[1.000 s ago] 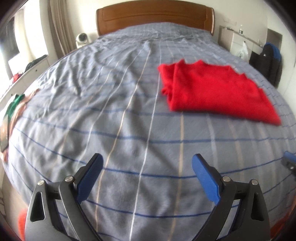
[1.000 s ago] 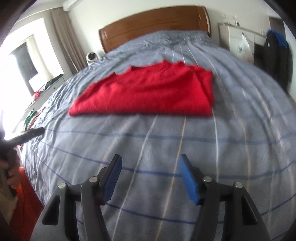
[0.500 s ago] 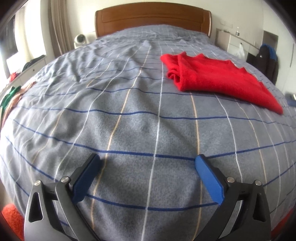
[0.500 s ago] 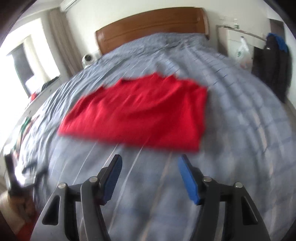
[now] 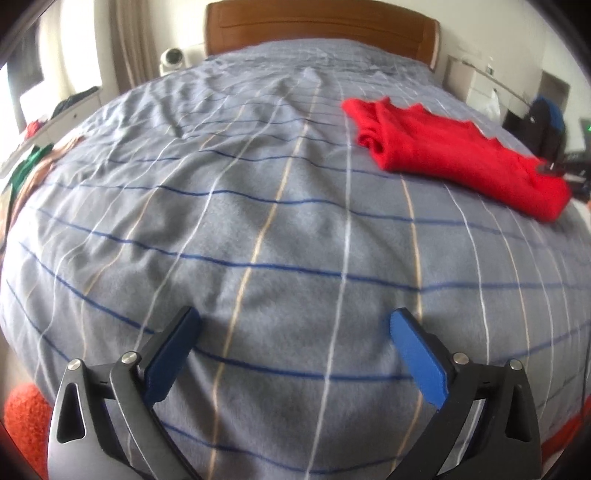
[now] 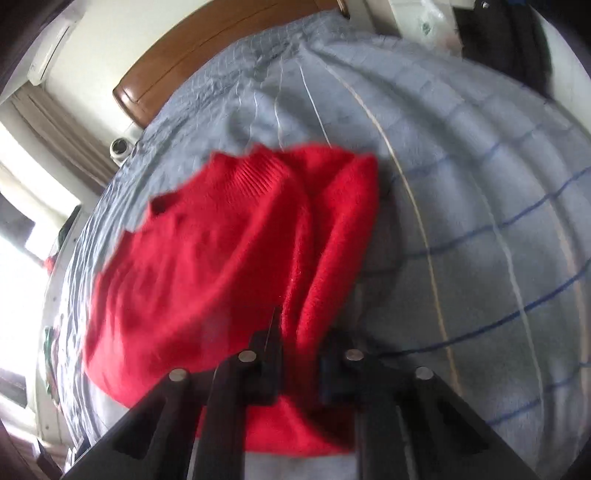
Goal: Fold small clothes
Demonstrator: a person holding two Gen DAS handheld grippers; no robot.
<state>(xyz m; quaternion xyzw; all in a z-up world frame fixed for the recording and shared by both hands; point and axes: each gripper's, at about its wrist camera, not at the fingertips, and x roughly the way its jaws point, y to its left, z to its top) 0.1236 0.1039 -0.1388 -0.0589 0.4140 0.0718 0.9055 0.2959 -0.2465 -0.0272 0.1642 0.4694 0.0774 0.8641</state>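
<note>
A red knit sweater [image 5: 450,158] lies partly folded on the right side of the grey striped bed cover [image 5: 258,221]. In the right wrist view the sweater [image 6: 221,251] fills the middle, its ribbed collar toward the headboard. My right gripper [image 6: 299,354] is shut on the sweater's near edge, with red knit bunched between the jaws. My left gripper [image 5: 295,332] is open and empty, low over bare cover, well to the left of the sweater.
A wooden headboard [image 5: 317,26] stands at the far end. Clothes [image 5: 33,162] lie at the bed's left edge. A white cabinet [image 5: 476,81] and dark bags [image 5: 546,125] stand to the right. An orange item [image 5: 26,413] sits at lower left.
My right gripper has moved forward onto the sweater, tilted, and closed on its near edge. My left gripper has stayed open and shifted only slightly over the cover.
</note>
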